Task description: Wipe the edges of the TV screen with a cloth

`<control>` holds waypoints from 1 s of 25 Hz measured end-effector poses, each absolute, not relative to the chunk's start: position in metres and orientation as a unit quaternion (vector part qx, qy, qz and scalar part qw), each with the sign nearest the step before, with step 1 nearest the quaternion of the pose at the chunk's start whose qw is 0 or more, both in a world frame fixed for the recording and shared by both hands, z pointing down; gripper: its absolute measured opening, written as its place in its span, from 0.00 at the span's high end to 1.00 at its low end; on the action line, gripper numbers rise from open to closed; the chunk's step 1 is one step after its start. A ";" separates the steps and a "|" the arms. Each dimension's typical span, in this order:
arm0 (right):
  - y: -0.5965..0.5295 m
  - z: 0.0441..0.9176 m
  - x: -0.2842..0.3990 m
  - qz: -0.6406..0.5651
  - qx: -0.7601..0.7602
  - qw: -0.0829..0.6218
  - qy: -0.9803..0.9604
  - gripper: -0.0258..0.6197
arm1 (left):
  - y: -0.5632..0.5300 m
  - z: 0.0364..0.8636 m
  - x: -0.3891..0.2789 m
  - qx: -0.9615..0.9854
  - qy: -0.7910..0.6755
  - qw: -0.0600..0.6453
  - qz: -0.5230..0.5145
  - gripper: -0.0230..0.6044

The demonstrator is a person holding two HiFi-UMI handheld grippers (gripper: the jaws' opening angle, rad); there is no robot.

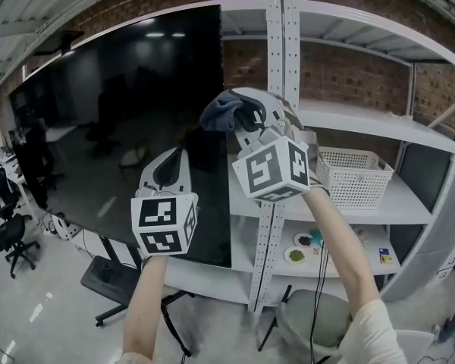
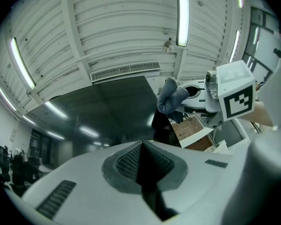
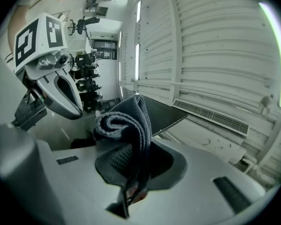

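One cloth (image 1: 220,111) pinched by right hand-held gripper (image 1: 248,117) beside TV screen (image 1: 114,105); left one (image 1: 180,155) closed.

TV screen (image 1: 121,120) stands left of shelving (image 1: 364,120) (basket (image 1: 354,176) on it).

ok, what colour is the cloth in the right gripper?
Grey-blue knit cloth, clearest in right gripper view.

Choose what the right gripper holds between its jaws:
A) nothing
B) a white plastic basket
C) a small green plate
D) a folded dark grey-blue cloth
D: in the right gripper view, the right gripper is shut on the folded dark grey-blue cloth, which sticks out from between its jaws.
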State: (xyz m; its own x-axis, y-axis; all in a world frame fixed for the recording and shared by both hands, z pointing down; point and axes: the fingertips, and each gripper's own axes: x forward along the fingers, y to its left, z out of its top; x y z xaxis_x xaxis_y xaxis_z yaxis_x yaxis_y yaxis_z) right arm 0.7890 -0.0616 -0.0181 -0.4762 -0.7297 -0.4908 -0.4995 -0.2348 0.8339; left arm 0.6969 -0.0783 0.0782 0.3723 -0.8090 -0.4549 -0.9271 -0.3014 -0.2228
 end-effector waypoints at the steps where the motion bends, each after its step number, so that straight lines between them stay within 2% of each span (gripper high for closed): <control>1: -0.061 -0.028 0.789 -0.608 0.502 0.095 -0.608 0.88 | -0.077 0.072 0.696 -0.797 0.543 0.228 0.133 0.94; 9: -0.057 -0.106 0.787 -0.646 0.494 0.119 -0.569 0.88 | -0.075 0.015 0.699 -0.803 0.528 0.230 0.154 0.94; 17: -0.053 -0.173 0.780 -0.692 0.481 0.192 -0.503 0.88 | -0.084 -0.026 0.701 -0.801 0.526 0.233 0.167 0.94; 25: -0.050 -0.194 0.761 -0.734 0.477 0.269 -0.401 0.88 | -0.088 -0.035 0.693 -0.812 0.504 0.233 0.181 0.94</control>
